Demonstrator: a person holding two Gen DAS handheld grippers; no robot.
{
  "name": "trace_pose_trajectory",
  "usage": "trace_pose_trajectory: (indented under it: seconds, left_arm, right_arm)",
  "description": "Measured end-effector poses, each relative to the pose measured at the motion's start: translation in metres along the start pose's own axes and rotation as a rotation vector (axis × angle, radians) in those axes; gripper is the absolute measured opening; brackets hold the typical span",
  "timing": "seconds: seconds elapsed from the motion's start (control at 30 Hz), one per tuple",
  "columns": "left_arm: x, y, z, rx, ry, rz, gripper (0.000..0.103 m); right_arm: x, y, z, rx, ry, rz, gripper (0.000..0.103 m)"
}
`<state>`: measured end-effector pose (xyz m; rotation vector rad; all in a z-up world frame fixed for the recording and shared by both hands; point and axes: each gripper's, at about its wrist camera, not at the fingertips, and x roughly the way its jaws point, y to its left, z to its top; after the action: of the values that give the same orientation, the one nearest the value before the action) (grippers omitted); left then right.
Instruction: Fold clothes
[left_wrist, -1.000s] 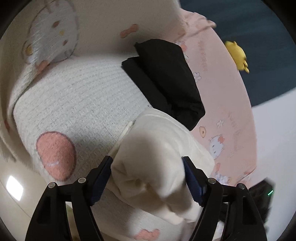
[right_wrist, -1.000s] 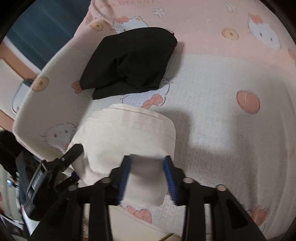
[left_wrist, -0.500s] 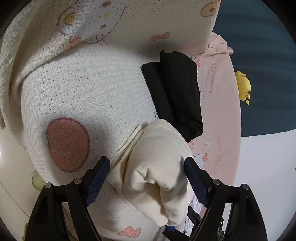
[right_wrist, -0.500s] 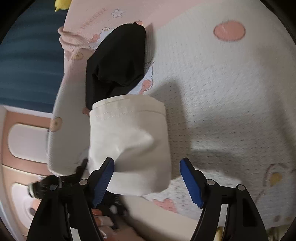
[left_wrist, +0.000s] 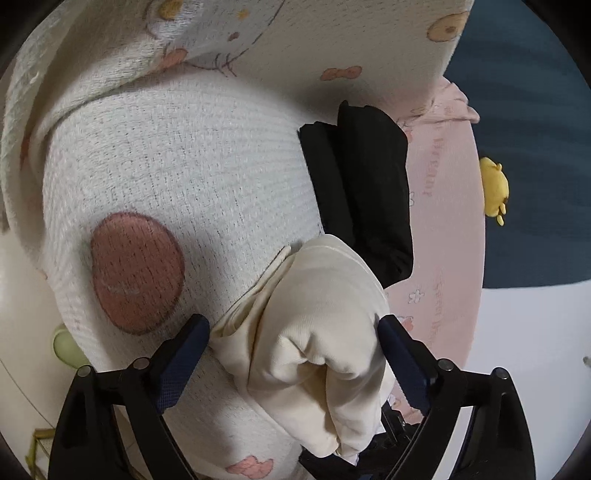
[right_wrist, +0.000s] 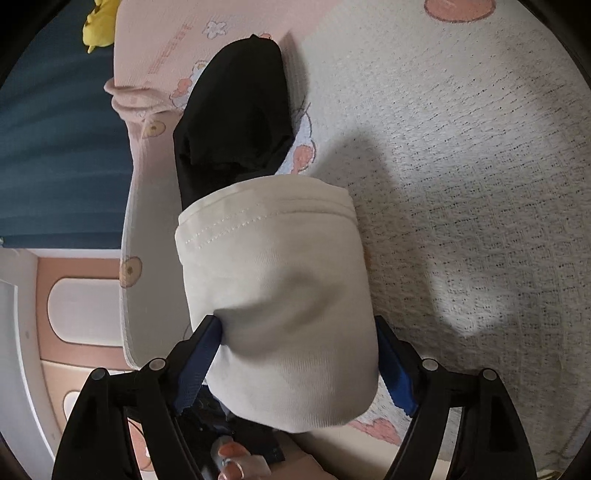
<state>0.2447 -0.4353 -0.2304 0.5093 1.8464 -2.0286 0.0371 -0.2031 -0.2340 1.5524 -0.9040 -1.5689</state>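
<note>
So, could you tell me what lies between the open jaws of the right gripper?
The folded cream cotton garment fills the gap between the right gripper's just-opened jaws, in the right wrist view.

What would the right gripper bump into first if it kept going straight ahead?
Probably the cream garment: it already sits between the right gripper's open jaws, which have just been opening. Past it lies the black garment, though depth is hard to judge.
</note>
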Motion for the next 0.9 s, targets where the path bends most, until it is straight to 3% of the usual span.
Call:
trace_pose_trajectory:
  seconds: [0.17,0.27,0.4,0.53,0.6,0.9]
  left_arm:
    - [-0.001,-0.001,-0.005,-0.026,-0.020,-0.009,0.084]
    - [0.009,-0.007,-0.005,-0.001,0.019,-0.022,0.081]
    - [0.018,-0.029,-0.015,0.157,0.010,0.038,0.081]
    - [0.016,-0.015,-0.005,0.033,0.014,-0.032,0.072]
    - [0.014,-0.019,-0.004,0.052,0.006,-0.028,0.070]
    - [0.003,-0.069,0.002,0.154,-0.023,-0.092,0.069]
  right_arm:
    - [0.001,0.006,0.001,-0.019,-0.019,-0.013,0.075]
    - [0.002,0.014,0.004,-0.066,-0.019,-0.027,0.070]
    - [0.002,0.044,0.005,-0.225,-0.043,-0.067,0.062]
    - [0.006,0.071,0.008,-0.348,-0.046,-0.112,0.060]
    - [0.007,0.079,0.006,-0.386,-0.050,-0.134,0.060]
    - [-0.024,0.102,0.004,-0.382,-0.115,-0.052,0.060]
